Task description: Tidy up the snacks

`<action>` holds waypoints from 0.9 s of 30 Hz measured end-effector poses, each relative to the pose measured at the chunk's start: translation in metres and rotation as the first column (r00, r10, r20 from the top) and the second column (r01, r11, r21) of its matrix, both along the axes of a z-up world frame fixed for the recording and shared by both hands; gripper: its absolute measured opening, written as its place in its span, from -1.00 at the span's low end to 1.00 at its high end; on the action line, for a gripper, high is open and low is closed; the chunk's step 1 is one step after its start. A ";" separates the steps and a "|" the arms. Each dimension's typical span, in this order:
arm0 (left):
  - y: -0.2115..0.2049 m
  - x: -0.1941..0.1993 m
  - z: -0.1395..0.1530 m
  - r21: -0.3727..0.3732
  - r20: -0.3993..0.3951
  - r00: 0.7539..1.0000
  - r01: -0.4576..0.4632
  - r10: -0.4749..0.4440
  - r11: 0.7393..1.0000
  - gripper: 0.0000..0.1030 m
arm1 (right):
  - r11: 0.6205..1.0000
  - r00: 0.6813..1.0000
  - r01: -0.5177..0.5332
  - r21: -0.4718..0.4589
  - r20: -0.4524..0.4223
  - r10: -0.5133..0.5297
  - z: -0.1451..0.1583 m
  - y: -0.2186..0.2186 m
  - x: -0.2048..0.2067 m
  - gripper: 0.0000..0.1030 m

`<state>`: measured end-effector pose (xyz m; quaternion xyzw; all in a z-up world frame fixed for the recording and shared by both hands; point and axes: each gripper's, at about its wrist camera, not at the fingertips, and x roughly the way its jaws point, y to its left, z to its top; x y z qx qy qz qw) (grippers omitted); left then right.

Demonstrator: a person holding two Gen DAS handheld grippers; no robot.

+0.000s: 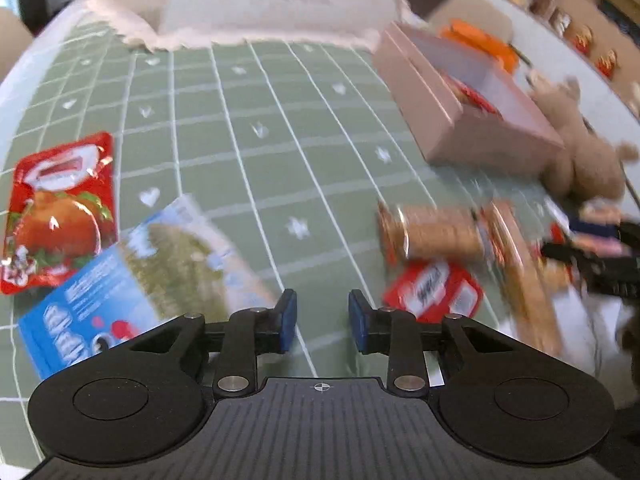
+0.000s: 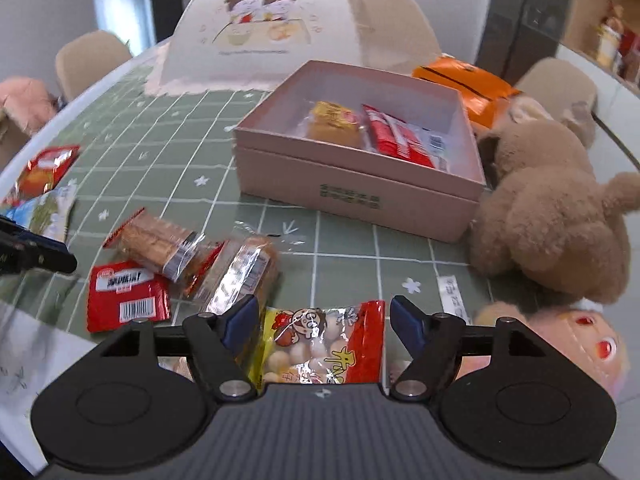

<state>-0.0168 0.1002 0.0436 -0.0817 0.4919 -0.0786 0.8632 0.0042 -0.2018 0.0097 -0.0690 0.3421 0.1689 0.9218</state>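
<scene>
**Loose snacks, crowded pickups**

Here, in the left wrist view, the left gripper is seen with jaws parted and nothing between them, over bare green checked tablecloth; a blue flat packet lies just beside and could be nudged off target.

In the right wrist view, the right gripper is spread wide around a yellow-and-red crinkly snack bag, not visibly clamped. The neighbouring clear-wrapped bread could be snagged. The pink cardboard box is partly filled.
</scene>
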 end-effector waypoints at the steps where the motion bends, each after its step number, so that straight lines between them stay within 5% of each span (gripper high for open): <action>1: -0.002 0.003 0.003 -0.024 0.013 1.000 0.012 -0.012 1.000 -0.38 | 1.000 1.000 -0.001 0.018 -0.004 0.001 0.001 -0.002 -0.001 0.42; 4: -0.026 0.009 0.011 -0.027 0.059 0.991 0.118 -0.116 0.993 -0.38 | 0.999 1.000 -0.020 0.034 -0.008 0.021 0.003 -0.002 -0.006 0.42; 10: -0.083 0.020 0.009 0.112 0.094 0.947 0.296 -0.307 0.949 -0.30 | 0.999 0.999 0.032 -0.028 -0.019 -0.033 -0.006 -0.007 -0.009 0.42; 15: -0.090 0.049 0.004 0.157 0.118 0.971 0.190 -0.209 0.969 -0.25 | 0.993 0.992 0.119 -0.027 -0.043 -0.120 -0.007 -0.023 -0.006 0.42; 18: -0.083 0.049 0.004 0.093 0.102 0.974 0.195 -0.204 0.976 -0.24 | 0.994 0.994 0.108 0.010 -0.023 -0.108 0.002 -0.027 -0.015 0.42; 27: -0.103 -0.013 -0.003 0.253 0.030 0.880 0.451 -0.473 0.856 -0.20 | 0.998 0.999 0.029 0.055 -0.028 -0.027 0.005 -0.017 -0.032 0.44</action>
